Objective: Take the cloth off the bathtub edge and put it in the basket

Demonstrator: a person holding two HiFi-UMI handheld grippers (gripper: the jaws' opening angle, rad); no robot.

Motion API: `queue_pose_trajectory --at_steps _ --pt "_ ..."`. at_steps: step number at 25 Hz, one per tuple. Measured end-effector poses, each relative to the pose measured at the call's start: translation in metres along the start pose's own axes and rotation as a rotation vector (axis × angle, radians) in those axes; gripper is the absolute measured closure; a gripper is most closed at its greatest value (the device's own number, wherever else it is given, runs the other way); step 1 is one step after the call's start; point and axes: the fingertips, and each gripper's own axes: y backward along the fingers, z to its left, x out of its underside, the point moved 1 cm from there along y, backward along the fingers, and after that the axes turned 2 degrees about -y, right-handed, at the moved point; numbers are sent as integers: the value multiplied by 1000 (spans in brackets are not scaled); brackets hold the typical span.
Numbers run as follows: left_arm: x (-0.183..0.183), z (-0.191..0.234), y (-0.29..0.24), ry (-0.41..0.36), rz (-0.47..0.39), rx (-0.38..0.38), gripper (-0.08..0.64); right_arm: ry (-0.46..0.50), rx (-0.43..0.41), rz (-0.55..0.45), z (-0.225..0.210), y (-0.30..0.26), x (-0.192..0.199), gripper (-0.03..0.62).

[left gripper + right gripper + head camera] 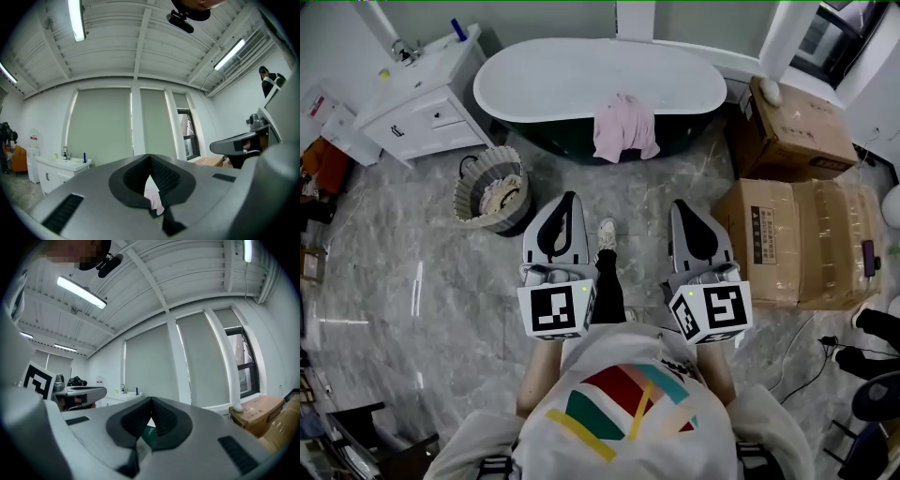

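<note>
Step in hand, as judged: approach; nothing is gripped yet. The cloth, pink, is seen draped over the near edge of the bathtub, a bit right of that edge's middle, w/ part hanging down the dark outer wall. The basket is set on the floor by the tub's left end, some fabric already inside. L gripper & R gripper are held level, side by side, pointed at the tub & well short of it. Both are closed w/ nothing between the jaws; in the left gripper view the cloth is only glimpsed far off past the closed tips. Next move, prob.: the tub is to be neared, one gripper opened, the hanging fold pinched & lifted clear of the rim, then carried left to the basket.
</note>
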Motion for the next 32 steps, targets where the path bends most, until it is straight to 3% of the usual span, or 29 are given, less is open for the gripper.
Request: queue_pose_trajectory --at_steps 9,22,32 --pt "9 39 -27 5 -9 -103 543 72 -19 -7 -6 -22 -7 581" --pt "-10 38 -67 -7 -59 -57 543 59 -23 -45 -18 -60 -18 581" --pt "4 42 -95 9 -58 -37 543 54 -15 -28 -31 -91 -8 581"
